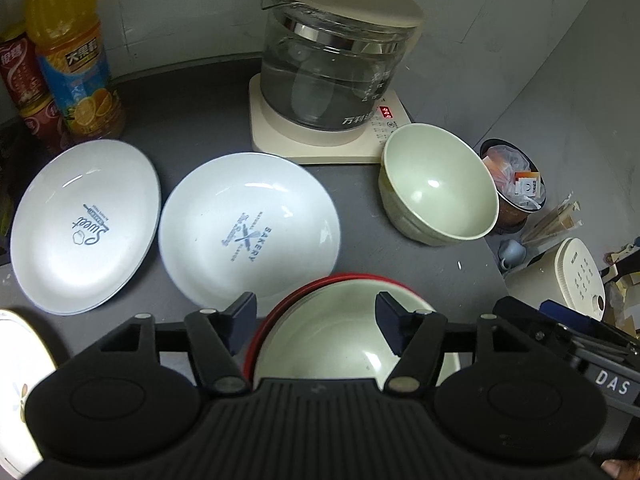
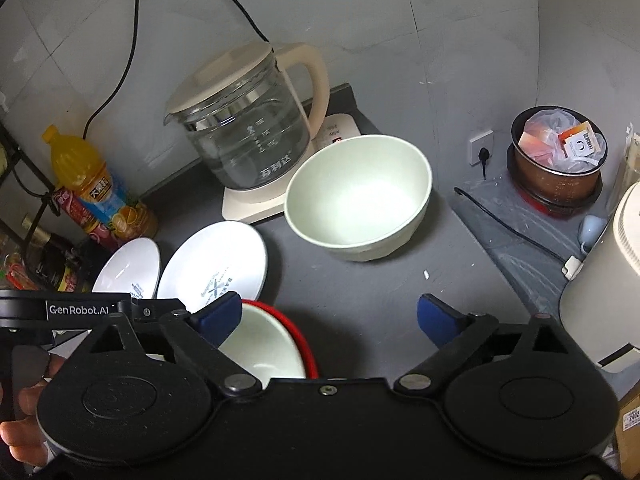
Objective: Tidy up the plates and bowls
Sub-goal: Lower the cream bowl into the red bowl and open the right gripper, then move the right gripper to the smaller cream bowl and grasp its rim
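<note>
Two pale blue plates lie side by side on the grey counter: one marked "Sweet" (image 1: 86, 226) (image 2: 128, 266) on the left, one marked "Bakery" (image 1: 248, 230) (image 2: 216, 266) beside it. A pale green bowl (image 1: 438, 184) (image 2: 360, 196) stands by the kettle; in the left wrist view it looks like two stacked. Another green bowl (image 1: 332, 332) (image 2: 260, 346) sits in a red bowl (image 1: 276, 316) (image 2: 298, 332) near the front. My left gripper (image 1: 316, 322) is open, just above this green bowl. My right gripper (image 2: 330, 318) is open and empty, to the right of the red bowl.
A glass kettle (image 1: 336, 64) (image 2: 248, 128) on a cream base stands at the back. A juice bottle (image 1: 74, 52) (image 2: 86, 178) and cans stand at the back left. A white patterned plate (image 1: 16, 360) lies at the front left. A rice cooker (image 2: 600, 280) and a pot of packets (image 2: 560, 160) are on the right.
</note>
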